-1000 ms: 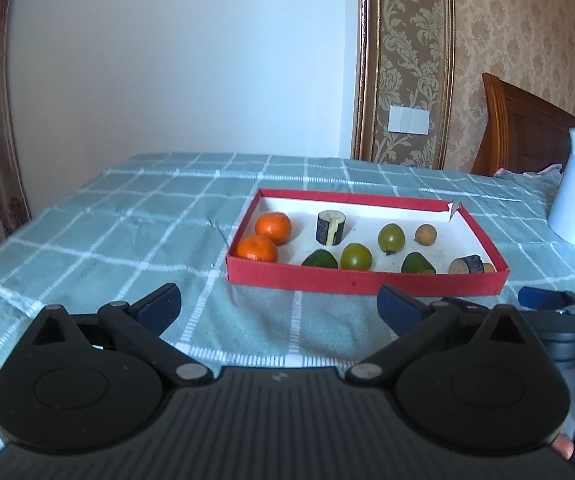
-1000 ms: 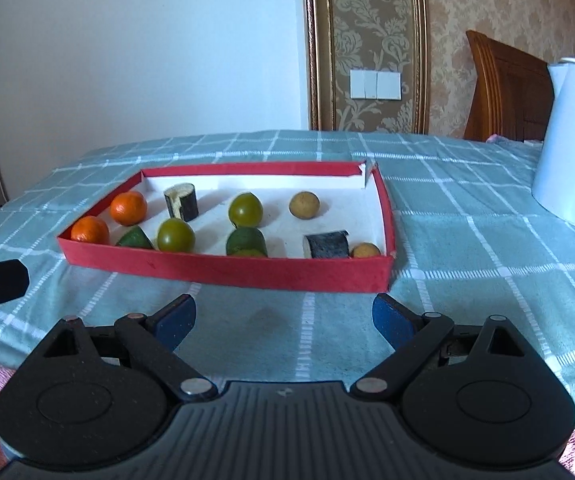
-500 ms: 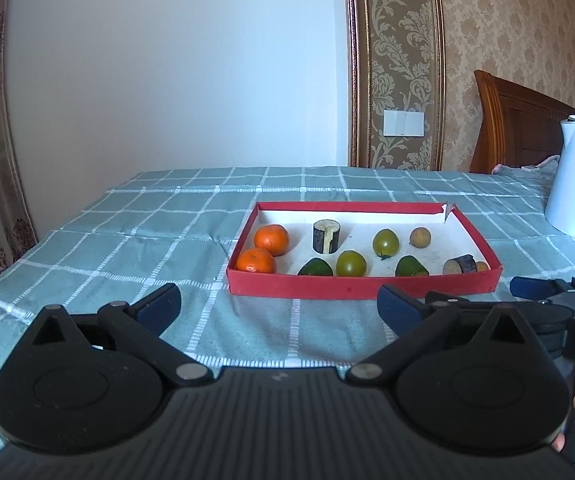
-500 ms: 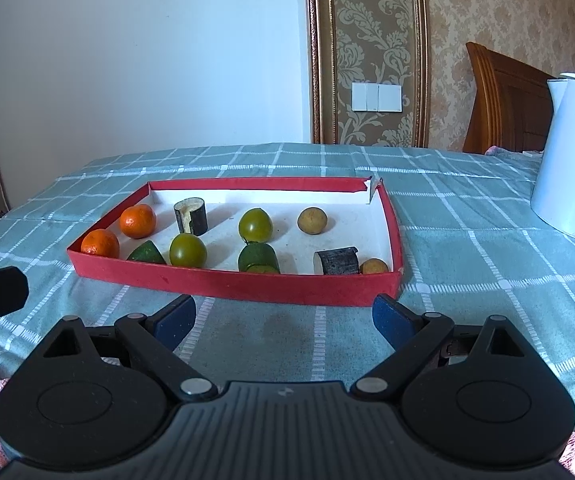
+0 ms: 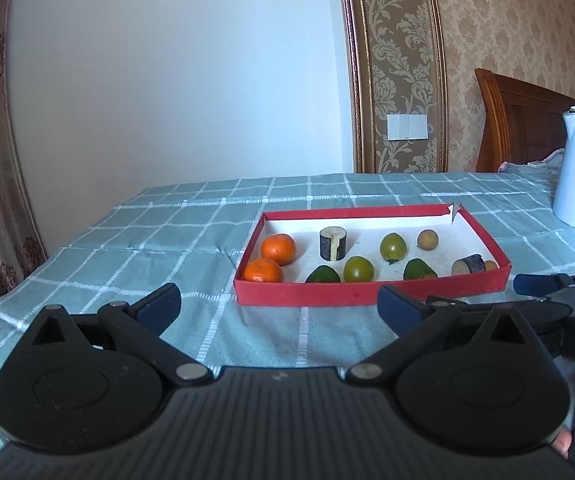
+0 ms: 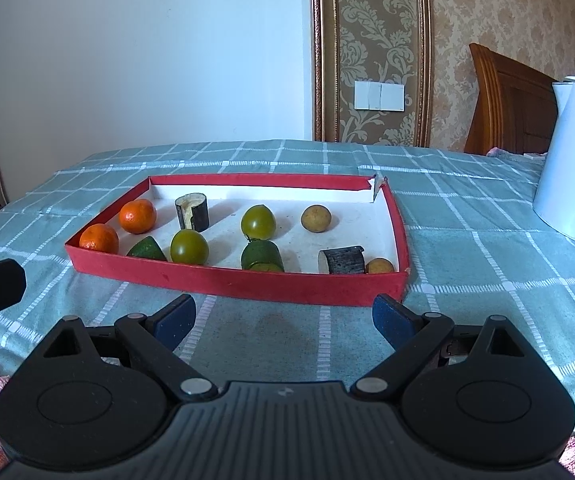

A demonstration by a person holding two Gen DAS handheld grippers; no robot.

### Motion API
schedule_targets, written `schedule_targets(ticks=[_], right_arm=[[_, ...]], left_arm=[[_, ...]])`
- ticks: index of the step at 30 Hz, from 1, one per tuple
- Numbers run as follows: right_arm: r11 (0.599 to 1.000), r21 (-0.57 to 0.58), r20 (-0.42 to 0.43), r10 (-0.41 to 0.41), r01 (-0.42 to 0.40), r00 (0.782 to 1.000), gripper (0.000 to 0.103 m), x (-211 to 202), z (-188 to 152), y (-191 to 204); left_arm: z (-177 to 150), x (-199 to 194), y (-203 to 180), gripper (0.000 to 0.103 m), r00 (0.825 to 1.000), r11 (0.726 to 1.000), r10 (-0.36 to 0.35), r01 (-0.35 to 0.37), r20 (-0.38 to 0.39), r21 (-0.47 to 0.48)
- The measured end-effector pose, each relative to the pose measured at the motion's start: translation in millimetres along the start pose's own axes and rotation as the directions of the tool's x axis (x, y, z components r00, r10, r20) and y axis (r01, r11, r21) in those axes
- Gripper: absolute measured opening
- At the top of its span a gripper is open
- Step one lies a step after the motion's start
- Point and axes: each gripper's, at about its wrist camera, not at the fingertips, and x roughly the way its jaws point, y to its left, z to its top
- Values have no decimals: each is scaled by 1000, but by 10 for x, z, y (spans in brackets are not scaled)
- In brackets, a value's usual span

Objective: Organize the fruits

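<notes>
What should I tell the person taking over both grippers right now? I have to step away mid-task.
Left gripper: open, empty, short of the tray.
Right gripper: open, empty, also short of the tray.
Red tray on the checked cloth holds everything: two oranges at its left end, two round green fruits in the middle, two cut green pieces near the front wall, two dark cut chunks, two small brown fruits on the right.
Done: nothing gripped; the oranges sit together.
Left: grouping the other kinds, probably.

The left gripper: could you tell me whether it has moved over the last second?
Yes. The left gripper has backed away from the red tray and tilted up, since the tray now looks smaller and lower.
</notes>
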Motion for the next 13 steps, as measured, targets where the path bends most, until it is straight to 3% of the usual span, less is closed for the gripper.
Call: schedule_targets(ticks=[13], right_arm=[[1000, 0, 1, -8, 8, 1000, 96, 14, -6, 11]], left_arm=[[-16, 28, -10, 103, 1000, 1000, -9, 9, 0, 1]])
